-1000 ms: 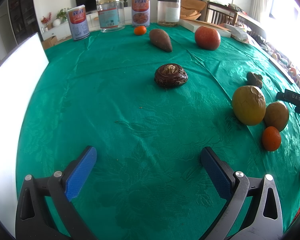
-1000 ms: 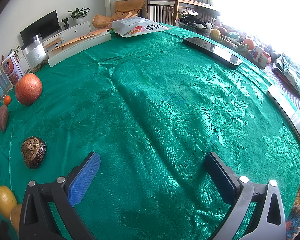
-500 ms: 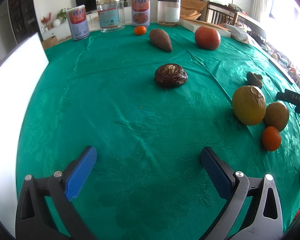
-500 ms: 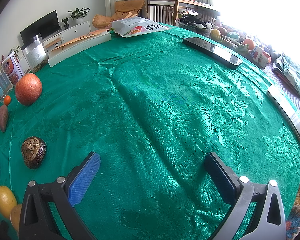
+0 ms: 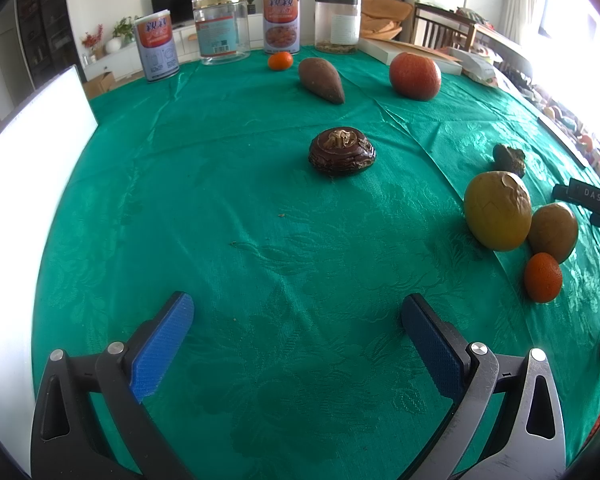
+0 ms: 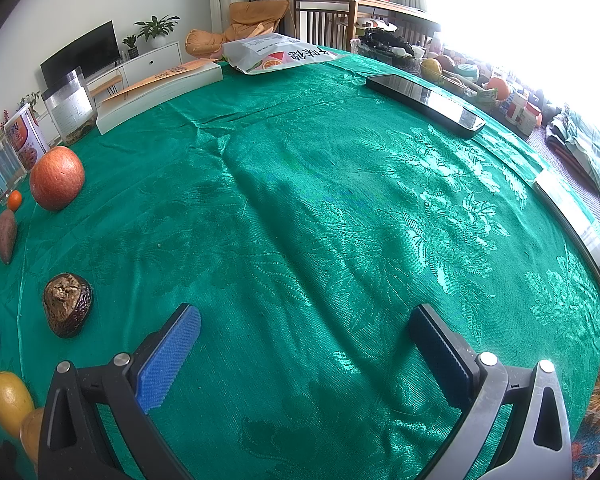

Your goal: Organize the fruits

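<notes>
Fruits lie spread on a green tablecloth [image 5: 220, 200]. In the left wrist view a dark wrinkled fruit [image 5: 342, 151] sits mid-table, a yellow fruit [image 5: 497, 210], a brown fruit [image 5: 553, 232] and a small orange [image 5: 542, 277] cluster at the right, and a big orange [image 5: 415, 76], a sweet potato [image 5: 321, 80] and a small mandarin [image 5: 280, 60] lie far back. My left gripper [image 5: 296, 320] is open and empty. My right gripper [image 6: 306, 330] is open and empty; a wrinkled brown fruit [image 6: 67, 305] and the big orange [image 6: 57, 178] lie to its left.
Cans and jars [image 5: 220, 28] stand along the far edge. A white board [image 5: 24, 152] stands at the left. A flat white box [image 6: 160, 94], a printed bag [image 6: 280, 56] and a dark phone-like slab [image 6: 424, 103] lie on the far side.
</notes>
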Available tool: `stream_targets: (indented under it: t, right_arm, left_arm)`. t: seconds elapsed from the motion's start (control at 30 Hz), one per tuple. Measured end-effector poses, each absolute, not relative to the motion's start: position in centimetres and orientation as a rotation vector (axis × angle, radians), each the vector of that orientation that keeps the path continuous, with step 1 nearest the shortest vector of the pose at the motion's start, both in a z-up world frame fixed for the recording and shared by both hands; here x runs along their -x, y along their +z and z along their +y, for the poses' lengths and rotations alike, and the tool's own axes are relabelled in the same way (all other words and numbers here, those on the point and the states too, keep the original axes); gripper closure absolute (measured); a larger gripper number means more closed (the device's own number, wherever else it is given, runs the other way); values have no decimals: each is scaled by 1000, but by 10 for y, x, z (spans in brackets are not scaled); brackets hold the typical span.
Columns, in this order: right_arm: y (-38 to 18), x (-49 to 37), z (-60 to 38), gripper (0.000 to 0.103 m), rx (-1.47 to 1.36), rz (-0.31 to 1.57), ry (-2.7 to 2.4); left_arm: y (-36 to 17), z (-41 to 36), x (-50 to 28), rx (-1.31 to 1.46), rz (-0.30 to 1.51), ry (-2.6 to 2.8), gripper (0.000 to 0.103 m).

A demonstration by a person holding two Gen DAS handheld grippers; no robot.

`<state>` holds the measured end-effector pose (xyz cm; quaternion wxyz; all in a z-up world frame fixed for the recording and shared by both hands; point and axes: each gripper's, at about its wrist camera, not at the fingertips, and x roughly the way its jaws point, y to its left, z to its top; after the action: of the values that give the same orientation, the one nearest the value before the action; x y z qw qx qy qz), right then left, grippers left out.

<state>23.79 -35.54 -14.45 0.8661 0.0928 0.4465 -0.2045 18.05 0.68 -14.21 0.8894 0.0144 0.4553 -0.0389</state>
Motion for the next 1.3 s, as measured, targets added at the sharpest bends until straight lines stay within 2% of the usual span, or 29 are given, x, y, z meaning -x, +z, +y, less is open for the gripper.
stream_targets:
  t: [0.73, 0.97, 1.17, 1.23, 1.27, 1.3]
  right_arm:
    - [-145, -238, -355, 0, -194, 935, -429]
    - [-145, -238, -354, 0, -193, 935, -429]
    - [-146, -238, -354, 0, -193, 935, -429]
    - [-146, -238, -354, 0, -193, 935, -429]
    - [-145, -238, -354, 0, -193, 935, -429]
    - [-146, -238, -354, 0, -193, 935, -429]
  left_arm:
    - [-139, 10, -185, -13, 971, -118, 1]
    - [-125, 17, -238, 160, 983, -84, 1]
    - [-129, -9, -286, 33, 1033, -91, 3]
    - [-133, -14, -292, -19, 1035, -91, 16]
    - [-134, -16, -293, -32, 1039, -100, 29]
    - [-132, -17, -291, -58, 1016, -101, 47]
